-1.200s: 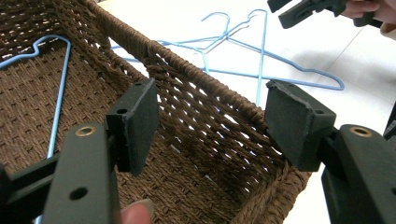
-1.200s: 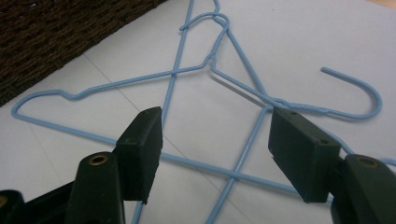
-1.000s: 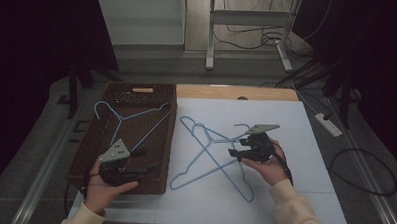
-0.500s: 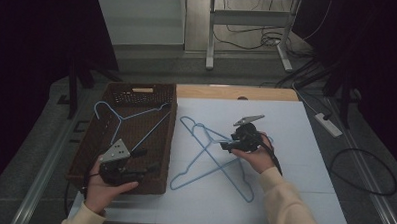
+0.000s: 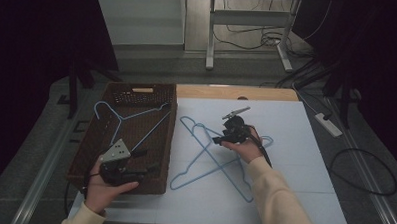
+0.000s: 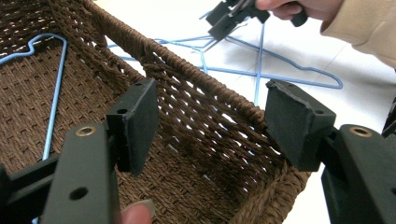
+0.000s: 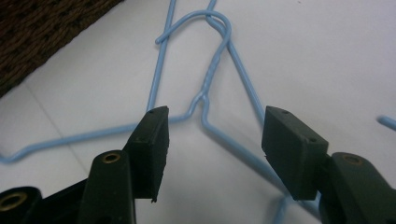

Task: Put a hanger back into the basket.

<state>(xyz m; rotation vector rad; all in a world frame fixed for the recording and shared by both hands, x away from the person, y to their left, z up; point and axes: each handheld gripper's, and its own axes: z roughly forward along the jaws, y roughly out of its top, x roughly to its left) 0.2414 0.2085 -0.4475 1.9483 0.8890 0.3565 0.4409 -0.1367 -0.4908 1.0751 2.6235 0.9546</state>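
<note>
nearest, at the lower left of the high view: left gripper (image 5: 143, 161) in the person's left hand (image 5: 104, 187), over the near right corner of the brown wicker basket (image 5: 87, 148), jaws spread wide with nothing pinched; in the left gripper view, basket's woven rim (image 6: 201, 81) running between the two black pads (image 6: 140, 119), not touched. inside the basket, lying flat on the weave: one light blue wire hanger (image 5: 131, 120), hook toward the far left corner.

farther in, on the pale blue surface (image 5: 305, 146) just right of the basket: two more light blue wire hangers crossed over each other (image 5: 210, 157), hooks side by side near the basket's far right edge. right gripper (image 5: 220, 139) in the right hand (image 5: 243, 147), cream sleeve (image 5: 278, 205) behind, hovering low above the crossed pair near the necks. jaws released, though just closing in a little; in the right gripper view, twisted neck of one hanger (image 7: 210, 74) lying on the surface ahead of and between the pads (image 7: 152, 140), no contact yet, basket corner (image 7: 42, 32) at upper left.

beyond: bare wooden strip at the surface's far edge (image 5: 237, 93), then floor with cables (image 5: 364, 170) and a white power strip (image 5: 328, 124).
</note>
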